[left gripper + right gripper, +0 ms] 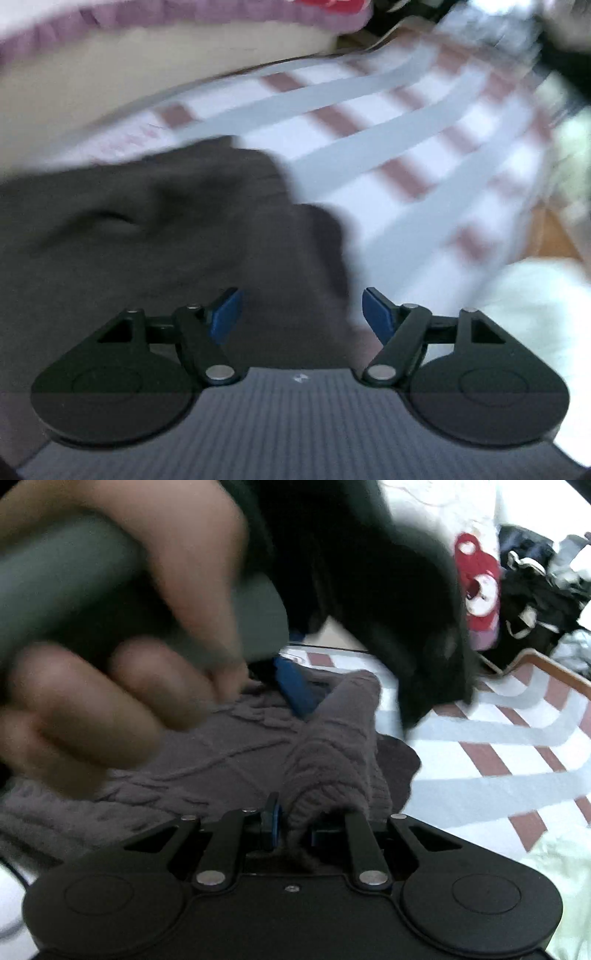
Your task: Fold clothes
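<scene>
The right claw pinches a fold of the grey knit sweater lying on the striped bed sheet. The left claw hangs wide apart just above the sweater's near right edge, gripping nothing.

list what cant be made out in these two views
- Sweater, left wrist view: motion blur wipes out the knit, and the left gripper, open, hides its near edge.
- Sweater's far part, right wrist view: the hand covers it.
- Right gripper: yarn bunched in the jaws hides the right pad.
- Pile beyond the bed: too small to tell items apart.
</scene>
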